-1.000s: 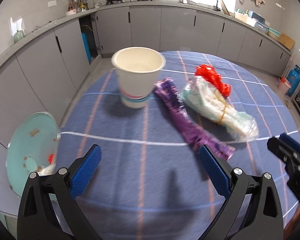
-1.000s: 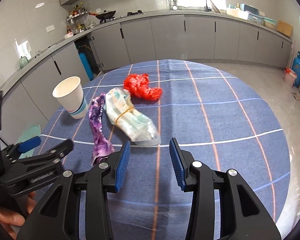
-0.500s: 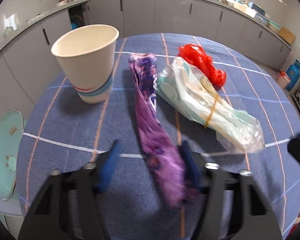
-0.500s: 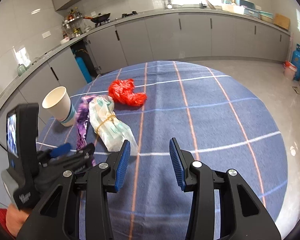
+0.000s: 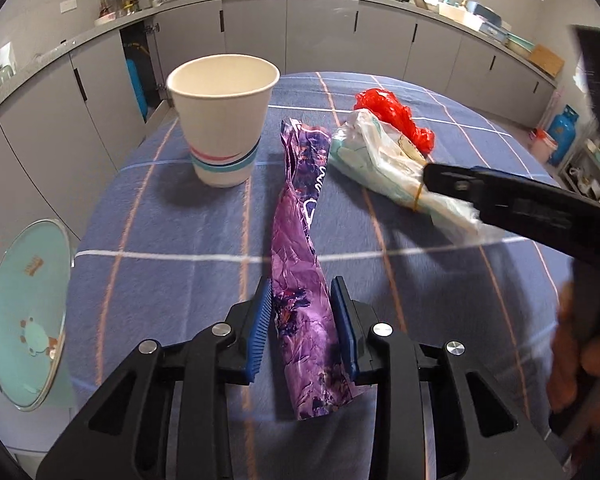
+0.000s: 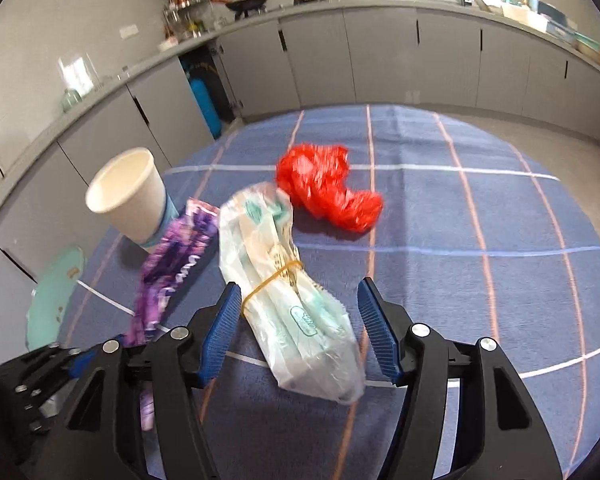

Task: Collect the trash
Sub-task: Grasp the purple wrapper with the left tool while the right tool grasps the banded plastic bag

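left tool (image 5: 302, 326): jaws closing on the near end of the purple wrapper (image 5: 300, 240), pads just beside it, not yet pressing. the wrapper's long axis runs straight away from the tool toward the paper cup (image 5: 223, 120) by the tabletop's (image 5: 160, 280) left edge. right tool (image 6: 296, 328): jaws opening, astride the clear banded bag (image 6: 284, 280), which lies lengthwise between them; red bag (image 6: 328, 192) beyond.
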`<state>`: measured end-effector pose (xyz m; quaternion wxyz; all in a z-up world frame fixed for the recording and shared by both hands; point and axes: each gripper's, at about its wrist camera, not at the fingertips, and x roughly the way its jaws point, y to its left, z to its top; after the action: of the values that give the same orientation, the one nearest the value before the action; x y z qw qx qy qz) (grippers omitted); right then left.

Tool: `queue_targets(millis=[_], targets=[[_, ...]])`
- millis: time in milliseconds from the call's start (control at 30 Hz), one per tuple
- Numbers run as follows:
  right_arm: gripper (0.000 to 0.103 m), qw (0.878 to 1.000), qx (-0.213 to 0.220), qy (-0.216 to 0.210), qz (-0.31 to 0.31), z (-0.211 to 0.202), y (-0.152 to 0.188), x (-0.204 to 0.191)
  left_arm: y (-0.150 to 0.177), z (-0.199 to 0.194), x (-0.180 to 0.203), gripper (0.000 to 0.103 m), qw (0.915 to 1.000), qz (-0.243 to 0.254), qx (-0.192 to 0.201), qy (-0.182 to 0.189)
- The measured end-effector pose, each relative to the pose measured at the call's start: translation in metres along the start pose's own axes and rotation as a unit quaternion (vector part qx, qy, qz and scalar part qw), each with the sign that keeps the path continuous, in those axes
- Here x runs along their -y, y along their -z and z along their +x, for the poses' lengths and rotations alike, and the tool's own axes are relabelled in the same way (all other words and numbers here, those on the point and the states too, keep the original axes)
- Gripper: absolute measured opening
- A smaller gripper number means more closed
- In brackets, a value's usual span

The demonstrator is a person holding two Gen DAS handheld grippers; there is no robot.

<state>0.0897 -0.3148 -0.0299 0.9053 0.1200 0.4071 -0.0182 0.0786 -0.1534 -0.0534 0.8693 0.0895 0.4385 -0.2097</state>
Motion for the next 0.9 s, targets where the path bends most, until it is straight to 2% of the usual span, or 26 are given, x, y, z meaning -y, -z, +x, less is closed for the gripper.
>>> queue_targets(millis=[67, 200, 400, 500, 633, 800, 900], targets=[[0.055, 1.0, -0.011, 0.001, 0.0, 0.007, 0.003, -0.002, 0.003, -0.002, -0.001, 0.031, 1.0, 0.003, 0.0, -0.001], [0.036, 1.0, -0.016, -0.001, -0.005, 0.005, 0.012, -0.009, 0.005, -0.005, -0.007, 0.031, 1.0, 0.001, -0.004, 0.001], [0.022, 1.0, -0.011, 0.005, -0.008, -0.013, 0.025, -0.018, 0.002, -0.015, -0.008, 0.031, 0.9999, 0.009, 0.01, 0.004], [0.022, 1.0, 0.004, 0.0, 0.006, -0.031, 0.033, -0.021, 0.004, -0.023, -0.01, 0.028, 0.9998, 0.011, 0.018, 0.006], [0.021, 0.999, 0.024, -0.011, 0.024, -0.056, 0.046, -0.023, 0.008, -0.03, -0.01, 0.019, 0.9995, 0.013, 0.026, 0.014], [0.021, 0.998, 0.041, -0.017, 0.054, -0.079, 0.058, -0.023, 0.017, -0.042, -0.02, 0.018, 0.9992, 0.008, 0.035, 0.019], [0.021, 0.996, 0.044, -0.022, 0.069, -0.088, 0.066, -0.023, 0.026, -0.046, -0.029, 0.014, 0.999, 0.0, 0.037, 0.027]])
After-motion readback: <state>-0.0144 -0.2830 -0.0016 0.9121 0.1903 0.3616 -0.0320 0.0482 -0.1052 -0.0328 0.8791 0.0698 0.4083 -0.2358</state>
